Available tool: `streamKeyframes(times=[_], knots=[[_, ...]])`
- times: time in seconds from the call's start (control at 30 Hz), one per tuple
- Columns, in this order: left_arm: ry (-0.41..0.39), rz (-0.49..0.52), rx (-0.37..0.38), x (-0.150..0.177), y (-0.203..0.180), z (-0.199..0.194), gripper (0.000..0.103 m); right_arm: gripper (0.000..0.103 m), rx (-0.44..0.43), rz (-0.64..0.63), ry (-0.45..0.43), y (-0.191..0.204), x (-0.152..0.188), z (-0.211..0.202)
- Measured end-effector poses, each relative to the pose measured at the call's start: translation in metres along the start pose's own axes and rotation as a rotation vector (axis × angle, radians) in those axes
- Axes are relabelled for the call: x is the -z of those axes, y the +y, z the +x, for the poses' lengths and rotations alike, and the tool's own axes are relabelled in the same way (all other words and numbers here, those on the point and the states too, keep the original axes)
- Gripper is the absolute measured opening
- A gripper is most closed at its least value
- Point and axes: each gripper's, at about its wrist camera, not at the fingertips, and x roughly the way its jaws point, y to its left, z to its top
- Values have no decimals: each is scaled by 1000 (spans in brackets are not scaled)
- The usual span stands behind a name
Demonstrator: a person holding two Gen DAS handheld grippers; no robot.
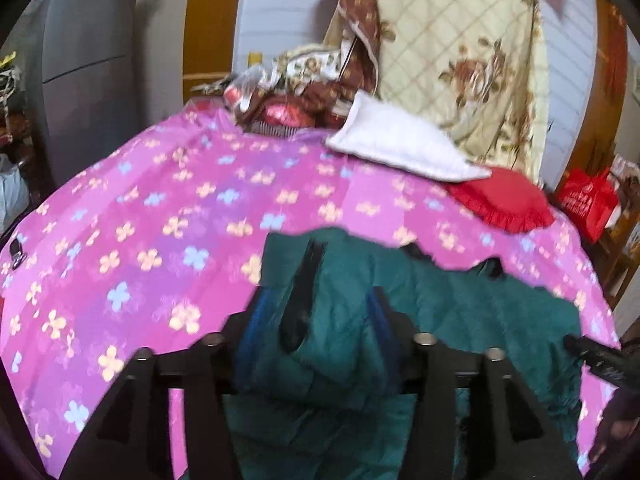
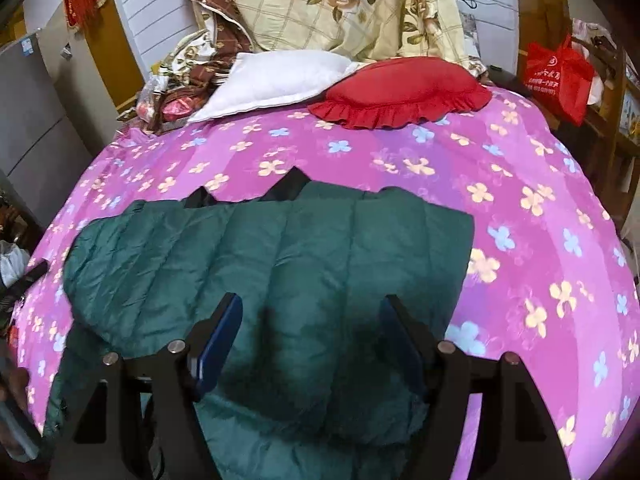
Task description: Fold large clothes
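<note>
Green quilted jacket (image 2: 260,248) lies on the floral bed sheet (image 2: 520,208). Left gripper (image 1: 316,316) jaws spread over it, a dark fold between them. Right gripper (image 2: 312,336) jaws spread, nothing pinched.

The left gripper (image 1: 316,316), black-framed with blue-padded fingers (image 1: 252,320), is held tilted downward above the dark green quilted jacket (image 2: 260,248), its jaws parted. The right gripper (image 2: 312,328) is likewise angled down over that jacket, jaws spread wide, nothing clamped.

Jacket (image 2: 280,248): dark green, quilted, black trim. Bedsheet (image 2: 520,208): pink and purple with cream and blue flowers. Pillows: one white (image 2: 276,80), one red (image 2: 400,88); quilt (image 2: 340,4) cream with brown roses.
</note>
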Motion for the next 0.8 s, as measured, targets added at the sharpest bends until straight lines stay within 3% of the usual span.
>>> streamKeyframes(times=[0.2,0.37,0.53,0.7,0.8], knots=[[63,76,-13,4,-27,32,36,75,42,-9,31,-4,-11,35],[176,172,-70,24,-44,77,36,76,75,-55,69,0,-12,68],[194,183,-68,32,-45,88,36,78,57,-15,60,-9,-12,81],[201,186,-66,33,-45,89,36,78,86,-52,63,-2,-15,60],[198,184,-66,33,-45,90,36,78,37,-49,2,0,-10,24]])
